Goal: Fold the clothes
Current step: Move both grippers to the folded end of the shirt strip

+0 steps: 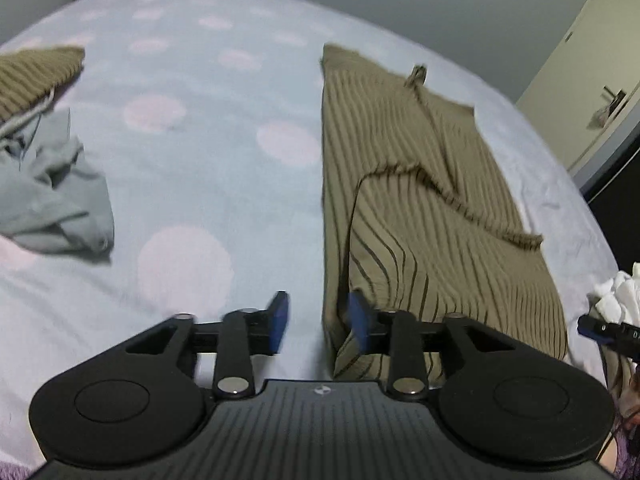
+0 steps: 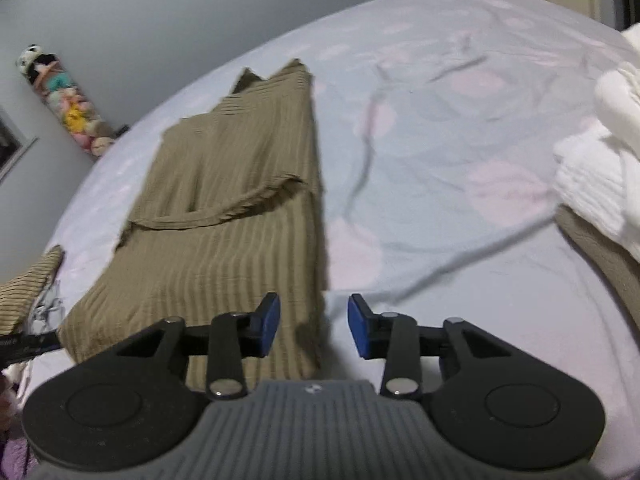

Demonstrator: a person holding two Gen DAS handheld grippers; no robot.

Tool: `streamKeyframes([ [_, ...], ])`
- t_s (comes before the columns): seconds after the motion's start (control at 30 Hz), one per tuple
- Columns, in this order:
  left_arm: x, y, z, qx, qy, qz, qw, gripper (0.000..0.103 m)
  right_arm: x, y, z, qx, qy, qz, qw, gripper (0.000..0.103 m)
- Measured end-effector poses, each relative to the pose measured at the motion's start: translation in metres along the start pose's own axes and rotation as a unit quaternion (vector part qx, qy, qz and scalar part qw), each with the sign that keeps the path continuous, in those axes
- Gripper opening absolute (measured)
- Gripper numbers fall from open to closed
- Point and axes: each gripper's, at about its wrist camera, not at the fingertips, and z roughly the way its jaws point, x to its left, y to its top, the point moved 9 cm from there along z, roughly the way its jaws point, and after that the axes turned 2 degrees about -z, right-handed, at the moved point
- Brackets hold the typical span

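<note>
Both tongs are wide and hold nothing. The left tongs and right tongs sit at the near corners of the brown striped top, which lies half folded on the bed. A shallow pinch could slip and spoil the fold.

Folded ribbed garment flat on the bed, lengthwise from near to far. In the left wrist view: right of centre, with a crumpled cloth well apart at the left and another ribbed piece beyond that at far left. Left tongs parted over the garment's near left edge. In the right wrist view: right tongs parted over its near right edge; a knit pile at far right on the bed.
</note>
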Motion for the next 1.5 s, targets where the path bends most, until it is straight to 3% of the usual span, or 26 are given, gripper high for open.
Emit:
streamKeyframes([
  [0.17,-0.015,0.007,0.0,-0.016,-0.01,0.03,0.9994,0.049,0.019,-0.002,0.007,0.008,0.003,-0.048,0.999,0.05],
  [0.43,-0.014,0.03,-0.005,-0.059,-0.021,0.012,0.998,0.052,0.021,0.003,0.013,0.01,0.016,-0.038,0.999,0.05],
  [0.6,-0.024,0.049,0.017,-0.041,-0.034,0.027,0.9982,0.052,0.027,0.014,0.025,0.01,0.027,-0.046,0.999,0.05],
  [0.9,-0.046,0.074,0.081,-0.019,-0.04,0.078,0.996,0.052,0.034,0.057,0.073,-0.008,0.006,-0.124,0.992,0.05],
  [1.0,-0.047,0.076,0.092,-0.023,-0.045,0.081,0.9954,0.043,0.032,0.069,0.089,-0.017,0.003,-0.127,0.992,0.05],
  [1.07,-0.046,0.077,0.089,-0.035,-0.05,0.08,0.9949,0.021,0.032,0.074,0.1,-0.02,0.008,-0.125,0.992,0.046],
  [1.1,-0.046,0.077,0.088,-0.041,-0.053,0.079,0.9946,0.016,0.032,0.075,0.105,-0.017,0.01,-0.124,0.992,0.043],
  [1.13,-0.045,0.077,0.087,-0.047,-0.056,0.078,0.9943,0.005,0.032,0.075,0.11,-0.014,0.013,-0.125,0.992,0.028],
  [1.17,-0.045,0.077,0.086,-0.053,-0.058,0.078,0.9939,0.001,0.033,0.073,0.113,-0.012,0.017,-0.127,0.992,0.008],
  [1.4,-0.046,0.089,0.068,-0.101,-0.075,0.077,0.989,0.0,0.044,0.089,0.09,-0.084,0.038,-0.135,0.987,0.003],
  [1.5,-0.053,0.102,0.069,-0.103,-0.059,0.101,0.9878,0.0,0.049,0.103,0.089,-0.095,0.035,-0.14,0.985,0.003],
])
